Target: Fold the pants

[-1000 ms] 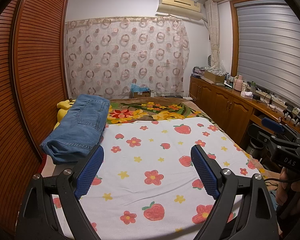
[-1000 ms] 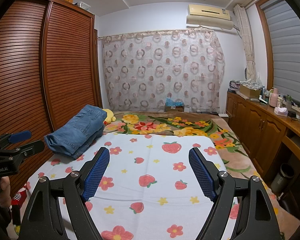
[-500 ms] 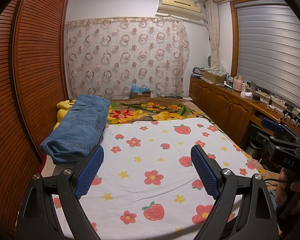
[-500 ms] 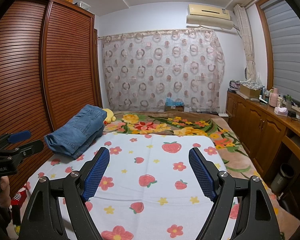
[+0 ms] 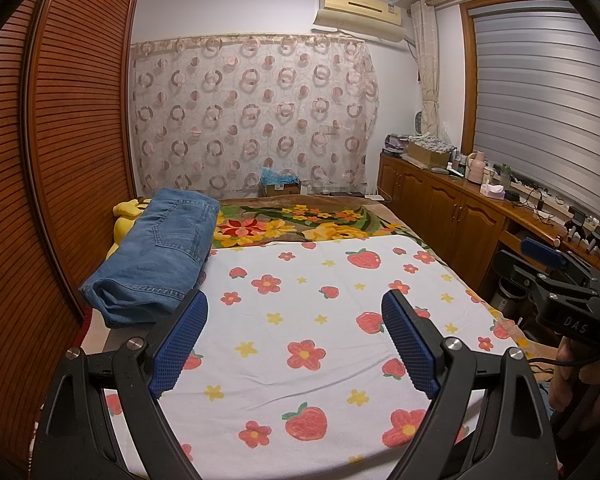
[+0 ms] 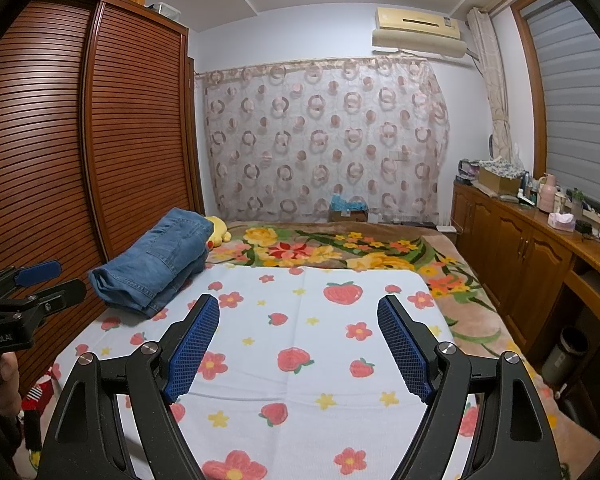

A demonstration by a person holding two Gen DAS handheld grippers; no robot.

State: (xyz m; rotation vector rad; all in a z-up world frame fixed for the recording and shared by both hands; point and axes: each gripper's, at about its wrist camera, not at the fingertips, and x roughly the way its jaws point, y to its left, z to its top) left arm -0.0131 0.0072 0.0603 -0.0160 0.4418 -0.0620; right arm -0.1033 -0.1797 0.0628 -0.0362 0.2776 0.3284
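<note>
Left wrist view: folded jeans [image 5: 160, 256] lie at sheet's [image 5: 300, 344] left edge; left gripper [image 5: 295, 338] and right gripper [image 6: 298, 342] both spread wide, empty.

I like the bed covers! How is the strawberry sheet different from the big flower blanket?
The strawberry sheet is white with small red strawberries and flowers; the flower blanket is brown with big yellow and red blooms and green leaves. The sheet lies nearer the grippers, the blanket farther back by the curtain. Both lie flat on the bed.
</note>
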